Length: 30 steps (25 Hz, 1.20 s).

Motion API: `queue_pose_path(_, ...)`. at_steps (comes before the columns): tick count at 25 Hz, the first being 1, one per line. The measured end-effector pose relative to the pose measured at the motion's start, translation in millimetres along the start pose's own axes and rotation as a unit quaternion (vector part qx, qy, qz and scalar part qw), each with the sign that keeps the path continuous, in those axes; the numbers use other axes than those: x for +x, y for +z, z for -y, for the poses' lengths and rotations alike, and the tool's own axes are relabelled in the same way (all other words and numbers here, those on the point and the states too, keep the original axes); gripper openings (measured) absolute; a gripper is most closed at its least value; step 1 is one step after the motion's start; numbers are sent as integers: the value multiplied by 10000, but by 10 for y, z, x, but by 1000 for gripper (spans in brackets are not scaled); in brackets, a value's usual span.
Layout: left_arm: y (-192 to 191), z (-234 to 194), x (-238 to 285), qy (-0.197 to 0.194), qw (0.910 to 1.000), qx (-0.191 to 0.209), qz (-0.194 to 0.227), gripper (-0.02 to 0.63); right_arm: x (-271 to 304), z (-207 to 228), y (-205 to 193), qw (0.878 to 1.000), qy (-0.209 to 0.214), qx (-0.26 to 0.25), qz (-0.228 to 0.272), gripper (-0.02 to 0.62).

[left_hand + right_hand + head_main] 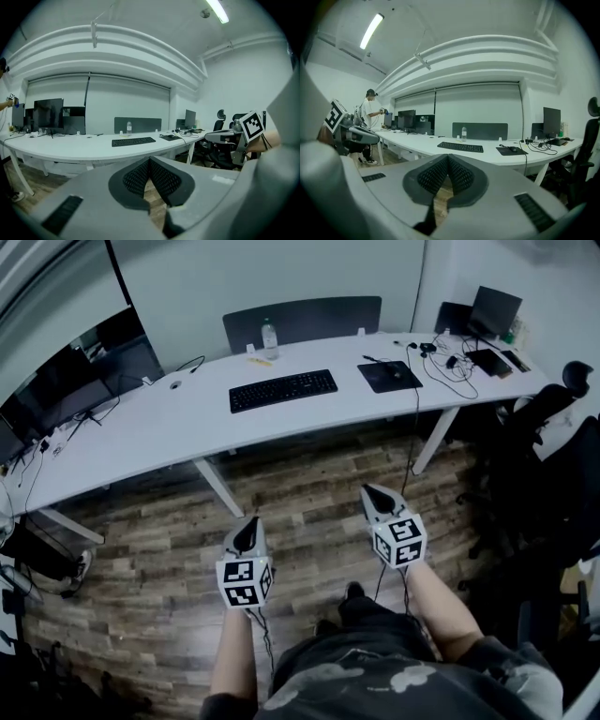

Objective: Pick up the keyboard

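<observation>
Well, left gripper [249,521] and right gripper [368,489] were held fully closed on nothing; the keyboard [283,390] was seen untouched at twelve o'clock on the desk [159,423].

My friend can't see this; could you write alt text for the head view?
A person on a wood floor holds the left gripper and right gripper, both shut and empty, short of a long white desk carrying a black keyboard, mouse pad and water bottle.
</observation>
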<state>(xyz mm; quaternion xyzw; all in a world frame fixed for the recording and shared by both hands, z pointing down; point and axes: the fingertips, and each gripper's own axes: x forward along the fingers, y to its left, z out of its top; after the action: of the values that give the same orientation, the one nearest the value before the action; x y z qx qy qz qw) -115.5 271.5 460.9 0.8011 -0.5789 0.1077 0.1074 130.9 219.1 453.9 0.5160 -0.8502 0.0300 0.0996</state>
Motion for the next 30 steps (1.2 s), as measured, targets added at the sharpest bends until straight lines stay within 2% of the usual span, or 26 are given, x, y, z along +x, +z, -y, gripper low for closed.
queue_pose_path(6, -37, -86, 101, 29, 10000, -33, -71, 2, 107, 97, -104, 9996, -33, 268, -35, 0)
queue_pose_path(13, -15, -214, 545, 67, 9998, 44, -195, 2, 640, 395, -242, 9978, -64, 650, -72, 2)
queue_pose_path(21, 275, -424, 1484, 91, 9996, 141, -236, 2, 1668, 910, -117, 9968, 155, 777, -59, 2)
queue_pose_path(30, 729, -673, 2452, 379, 9989, 170, -215, 3, 2753, 1465, 108, 9941, 540, 931, -94, 2)
